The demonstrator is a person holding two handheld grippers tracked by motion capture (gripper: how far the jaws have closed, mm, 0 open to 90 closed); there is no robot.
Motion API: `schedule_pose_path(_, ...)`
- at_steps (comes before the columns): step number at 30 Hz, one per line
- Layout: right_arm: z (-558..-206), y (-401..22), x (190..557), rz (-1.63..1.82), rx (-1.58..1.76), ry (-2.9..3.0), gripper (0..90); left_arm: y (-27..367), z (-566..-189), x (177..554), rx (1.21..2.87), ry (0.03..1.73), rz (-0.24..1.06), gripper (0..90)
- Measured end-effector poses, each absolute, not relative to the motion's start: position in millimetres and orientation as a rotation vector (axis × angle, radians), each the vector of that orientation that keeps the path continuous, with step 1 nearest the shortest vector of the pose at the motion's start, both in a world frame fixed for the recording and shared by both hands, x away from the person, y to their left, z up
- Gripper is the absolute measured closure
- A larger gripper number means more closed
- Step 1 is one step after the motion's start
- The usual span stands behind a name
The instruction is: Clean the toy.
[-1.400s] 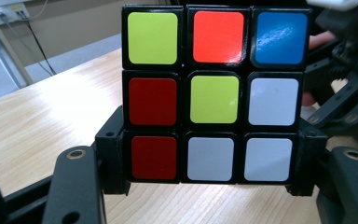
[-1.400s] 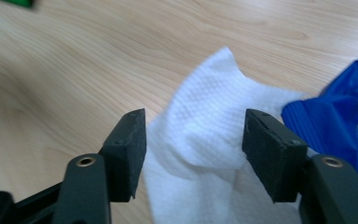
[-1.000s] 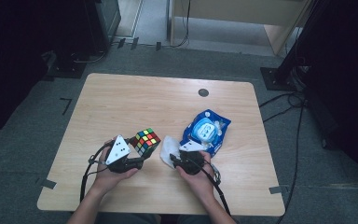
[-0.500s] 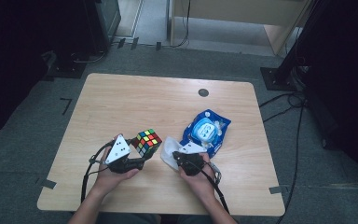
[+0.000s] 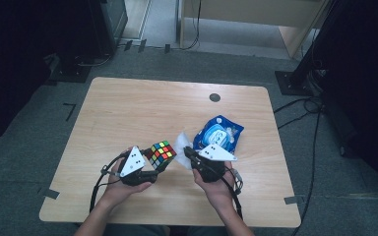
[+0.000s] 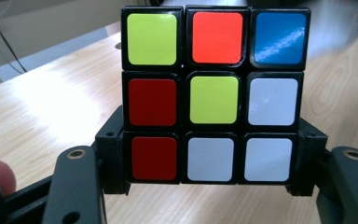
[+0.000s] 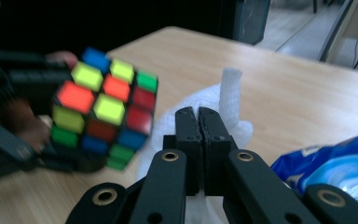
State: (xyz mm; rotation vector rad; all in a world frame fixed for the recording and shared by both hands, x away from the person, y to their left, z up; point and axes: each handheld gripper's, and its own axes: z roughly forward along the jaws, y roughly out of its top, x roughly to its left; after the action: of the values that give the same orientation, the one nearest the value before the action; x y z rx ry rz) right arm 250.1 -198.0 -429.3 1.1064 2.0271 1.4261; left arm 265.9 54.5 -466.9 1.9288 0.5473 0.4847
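Raised since before: right tongs, together, pinching white wipe. Left tongs clamped on puzzle cube, above tabletop.

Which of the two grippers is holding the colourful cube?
The left gripper: its jaws clamp the cube from both sides. The right gripper is pinched on a white wipe instead.

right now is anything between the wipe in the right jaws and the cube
Nothing visible. The right gripper pinches the white wipe, and only bare table separates it from the cube clamped in the left gripper.
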Motion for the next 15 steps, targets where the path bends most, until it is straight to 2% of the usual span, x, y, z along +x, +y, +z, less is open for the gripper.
schedule_pose_path(8, -401, -202, 237, 1.631, 1.067, 1.994, 88.1, 44, -472, 263, 1.957, 0.522, 0.462, 33.8)
schedule_pose_path(15, -401, -192, 230, 1.717, 1.021, 1.956, 87.8, 31, -472, 255, 1.954, 0.486, 0.431, 33.8)
